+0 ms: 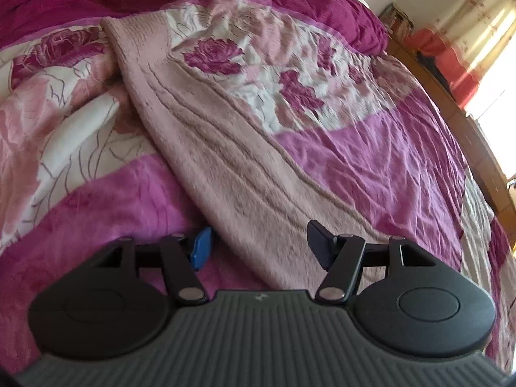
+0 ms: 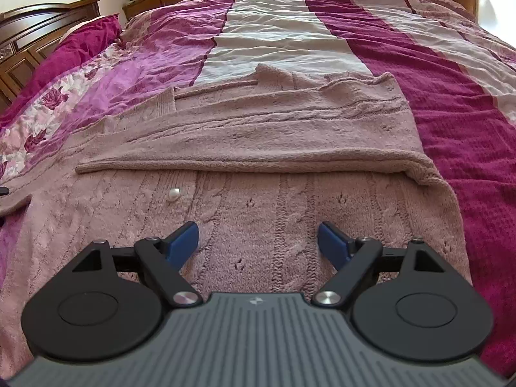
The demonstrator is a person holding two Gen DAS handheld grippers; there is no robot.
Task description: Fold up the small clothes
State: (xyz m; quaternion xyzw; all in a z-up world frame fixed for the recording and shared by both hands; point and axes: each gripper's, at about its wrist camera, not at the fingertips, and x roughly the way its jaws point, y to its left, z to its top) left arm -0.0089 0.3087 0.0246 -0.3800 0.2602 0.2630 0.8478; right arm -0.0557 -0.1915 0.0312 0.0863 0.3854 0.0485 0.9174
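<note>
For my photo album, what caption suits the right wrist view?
Open right gripper above a dusty-pink cable-knit cardigan partly folded on a magenta, white-striped bedspread.

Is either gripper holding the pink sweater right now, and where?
Neither. The left gripper and the right gripper are both open over the pink sweater, with nothing pinched between their fingers.
</note>
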